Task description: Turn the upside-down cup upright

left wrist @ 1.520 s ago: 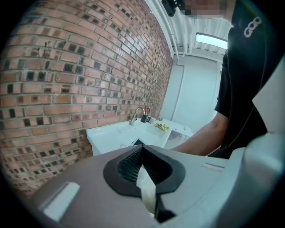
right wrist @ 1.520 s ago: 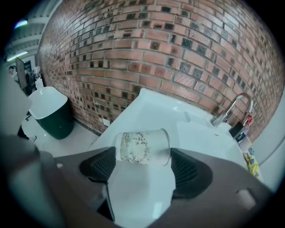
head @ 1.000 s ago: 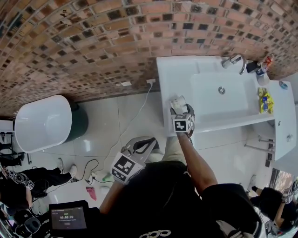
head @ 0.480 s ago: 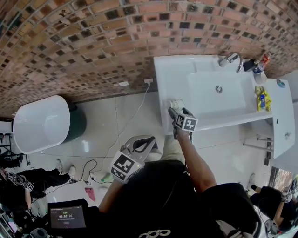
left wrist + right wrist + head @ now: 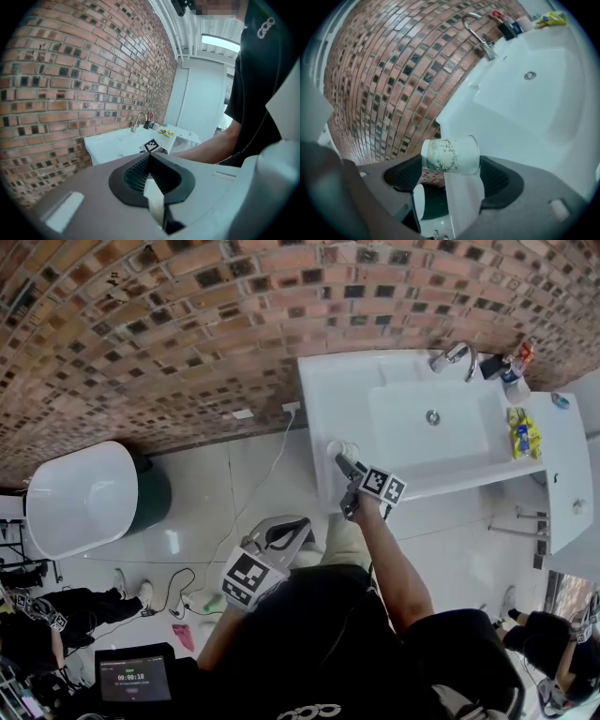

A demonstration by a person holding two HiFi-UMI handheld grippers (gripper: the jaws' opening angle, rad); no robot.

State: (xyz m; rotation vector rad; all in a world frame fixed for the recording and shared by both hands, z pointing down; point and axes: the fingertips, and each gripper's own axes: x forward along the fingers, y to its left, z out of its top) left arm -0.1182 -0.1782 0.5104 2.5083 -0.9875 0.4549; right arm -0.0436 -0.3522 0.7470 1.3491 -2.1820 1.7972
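Observation:
A white cup with a green bamboo print lies crosswise between the pads of my right gripper, which is shut on it, rim to the right in the right gripper view. In the head view the cup hangs at the left front corner of the white washbasin, just beyond the right gripper and its marker cube. My left gripper is held low by the person's body, away from the basin. Its jaws meet at the tip with nothing between them.
A tap, small bottles and a yellow packet sit along the basin's far and right sides. A white tub and dark bin stand on the tiled floor at left. A cable runs down from the brick wall.
The right gripper has rolled with the cup in it, so its marker cube now sits to the right and the cup has turned over. The left gripper has kept still.

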